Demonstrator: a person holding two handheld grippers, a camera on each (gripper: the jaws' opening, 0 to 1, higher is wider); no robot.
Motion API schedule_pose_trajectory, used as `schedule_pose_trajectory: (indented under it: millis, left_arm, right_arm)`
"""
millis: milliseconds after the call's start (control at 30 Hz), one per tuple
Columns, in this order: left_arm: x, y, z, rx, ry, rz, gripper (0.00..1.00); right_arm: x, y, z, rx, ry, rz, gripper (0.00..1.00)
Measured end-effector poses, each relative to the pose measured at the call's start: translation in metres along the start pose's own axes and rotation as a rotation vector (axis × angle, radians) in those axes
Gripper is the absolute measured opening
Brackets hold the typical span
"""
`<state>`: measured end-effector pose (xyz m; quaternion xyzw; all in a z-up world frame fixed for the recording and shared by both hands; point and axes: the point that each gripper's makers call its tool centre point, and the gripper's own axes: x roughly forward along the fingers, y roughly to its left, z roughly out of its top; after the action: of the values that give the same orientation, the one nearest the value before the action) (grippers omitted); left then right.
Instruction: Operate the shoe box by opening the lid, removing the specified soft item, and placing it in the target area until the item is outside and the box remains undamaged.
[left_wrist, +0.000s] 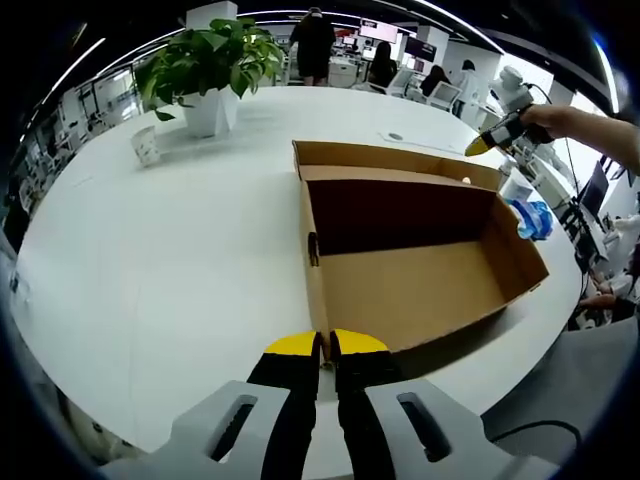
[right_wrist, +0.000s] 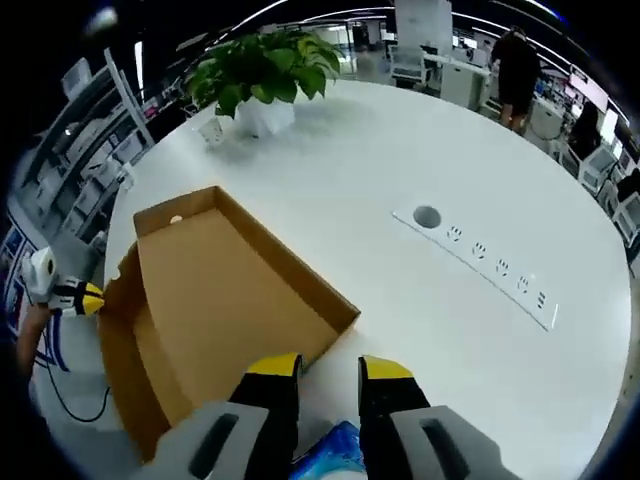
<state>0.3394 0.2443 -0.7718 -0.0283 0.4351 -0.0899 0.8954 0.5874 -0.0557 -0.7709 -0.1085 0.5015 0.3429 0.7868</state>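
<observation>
An open brown shoe box (left_wrist: 420, 290) lies on the round white table, and its inside looks bare. My left gripper (left_wrist: 327, 345) is shut on the near corner of the box wall. In the right gripper view it shows at that corner as a white body with a yellow tip (right_wrist: 85, 298). A soft blue-and-white item (left_wrist: 533, 218) rests outside the box by its right wall. It also shows low between my right jaws (right_wrist: 335, 448). My right gripper (right_wrist: 329, 368) stands open above it, with the box (right_wrist: 220, 300) just ahead. A hand holds it (left_wrist: 480, 145) up beyond the box's far right corner.
A potted plant (left_wrist: 208, 70) (right_wrist: 262, 70) and a small cup (left_wrist: 146, 146) stand at the table's far side. A socket strip (right_wrist: 480, 262) is set into the tabletop right of the box. The table edge (left_wrist: 520, 345) runs close to the box. People (left_wrist: 313, 45) stand among desks behind.
</observation>
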Motion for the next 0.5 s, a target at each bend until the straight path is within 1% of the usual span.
schedule_pose_trajectory:
  millis: [67,167,267,367,433,500]
  left_arm:
    - [0.000,0.000,0.000,-0.001,0.000,-0.001,0.02]
    - [0.000,0.000,0.000,-0.002,-0.001,0.000,0.02]
    - [0.000,0.000,0.000,-0.008,-0.003,0.000,0.02]
    - [0.001,0.001,0.000,-0.010,-0.004,0.000,0.02]
    - [0.001,0.001,0.000,-0.010,-0.003,0.000,0.02]
    - [0.001,0.001,0.000,-0.011,-0.003,0.000,0.02]
  right_arm:
    - [0.004,0.001,-0.001,0.068,0.002,-0.003,0.18]
    - [0.008,-0.001,-0.001,0.087,-0.002,-0.017,0.18]
    - [0.011,0.000,-0.001,0.127,-0.012,-0.028,0.16]
    - [0.016,0.002,-0.004,0.164,0.005,-0.027,0.13]
    - [0.018,0.006,-0.005,0.173,0.012,-0.022,0.12]
    - [0.020,0.010,-0.006,0.191,0.019,-0.013,0.08]
